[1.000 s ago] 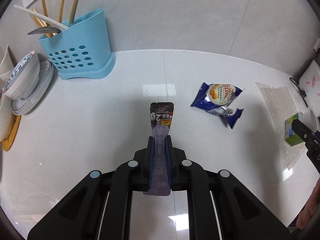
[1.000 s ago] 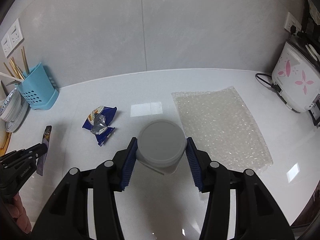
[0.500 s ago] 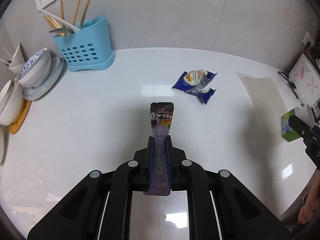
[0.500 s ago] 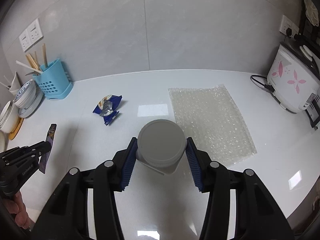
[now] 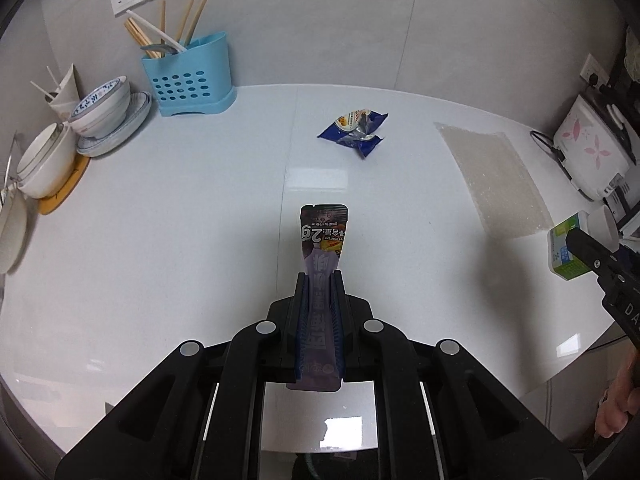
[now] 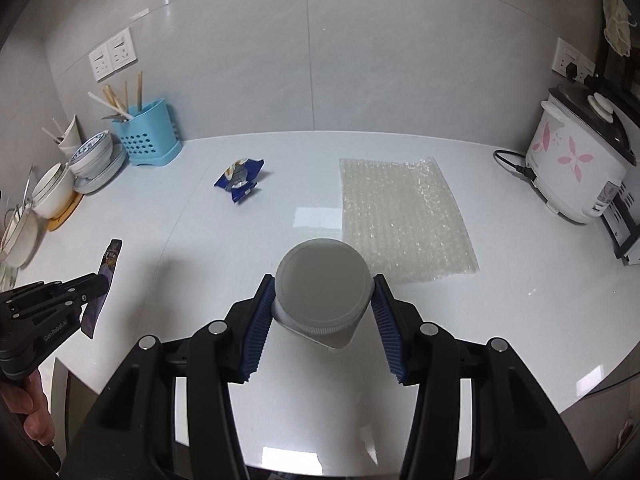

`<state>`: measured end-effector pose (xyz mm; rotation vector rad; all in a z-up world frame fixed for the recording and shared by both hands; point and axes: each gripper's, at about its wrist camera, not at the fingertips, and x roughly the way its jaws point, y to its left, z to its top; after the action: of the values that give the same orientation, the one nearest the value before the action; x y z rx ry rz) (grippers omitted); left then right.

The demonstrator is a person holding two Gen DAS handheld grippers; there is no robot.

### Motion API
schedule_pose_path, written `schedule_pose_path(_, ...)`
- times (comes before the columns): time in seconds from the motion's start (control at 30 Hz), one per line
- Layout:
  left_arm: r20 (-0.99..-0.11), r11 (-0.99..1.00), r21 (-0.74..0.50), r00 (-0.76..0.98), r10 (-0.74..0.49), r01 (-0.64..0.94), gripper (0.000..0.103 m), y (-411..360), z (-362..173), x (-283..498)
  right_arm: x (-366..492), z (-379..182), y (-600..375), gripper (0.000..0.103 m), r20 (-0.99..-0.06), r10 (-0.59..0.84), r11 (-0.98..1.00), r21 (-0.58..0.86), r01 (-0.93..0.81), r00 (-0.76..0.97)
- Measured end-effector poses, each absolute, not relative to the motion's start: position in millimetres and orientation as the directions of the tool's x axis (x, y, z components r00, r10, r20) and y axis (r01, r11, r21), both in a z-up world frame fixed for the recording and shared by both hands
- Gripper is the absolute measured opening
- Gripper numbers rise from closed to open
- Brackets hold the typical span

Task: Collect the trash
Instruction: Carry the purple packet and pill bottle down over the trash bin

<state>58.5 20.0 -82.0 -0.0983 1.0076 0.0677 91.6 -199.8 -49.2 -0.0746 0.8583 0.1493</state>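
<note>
I'm holding both grippers angled down over the white countertop. My left gripper is pinching nearly flat on a purple sachet wrapper — the strip is running up between the blue pads and sticking out toward twelve o'clock. From the right camera I'm seeing that same left gripper at nine o'clock with the wrapper hanging from its tip, and a person's hand gripping the handle at eight o'clock.

My right gripper is sitting about half open, its blue pads pressing either side of a white cup with a lid. In the left view that cup is showing at three o'clock, wearing a green and white label.

A blue snack wrapper is lying loose on the counter toward one o'clock, and a sheet of bubble wrap is spreading flat toward one o'clock in the right view. A blue utensil caddy and stacked bowls are standing against the grey tiled wall at eleven o'clock, a flowered rice cooker at two.

Writing — I'm reading a large "2g" on the sachet, the other characters too small; "GenRobot.AI" is printed on the left gripper's side.
</note>
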Motion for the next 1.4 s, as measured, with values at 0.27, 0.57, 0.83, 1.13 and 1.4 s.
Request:
schedule_pose_path(0.27, -0.844, 0.992, -0.063, 0.536, 0.008, -0.113, 0.010, 2, -79, 11, 44, -51, -211, 0.046, -0.755, 0.133, 0.982, 0.011, -0.190, 0.642)
schedule_pose_path(0.57, -0.832, 0.993, -0.067, 0.555, 0.000, -0.100, 0.010, -10, -72, -33, -1, -55, -221, 0.047, -0.743, 0.166, 0.975, 0.024, -0.222, 0.649)
schedule_pose_path(0.83, -0.823, 0.995, -0.073, 0.567, -0.018, -0.075, 0.010, -25, -75, -69, -28, -52, -230, 0.047, -0.731, 0.188, 0.971, 0.036, -0.238, 0.656)
schedule_pose_path(1.13, -0.821, 0.997, -0.071, 0.570, -0.034, -0.044, 0.010, -37, -86, -109, -67, -61, -239, 0.046, -0.731, 0.211, 0.965, 0.050, -0.258, 0.648)
schedule_pose_path(1.4, -0.824, 0.995, -0.095, 0.563, -0.067, -0.021, 0.010, -51, -110, -135, -96, -87, -251, 0.047, -0.767, 0.219, 0.960, 0.058, -0.274, 0.603)
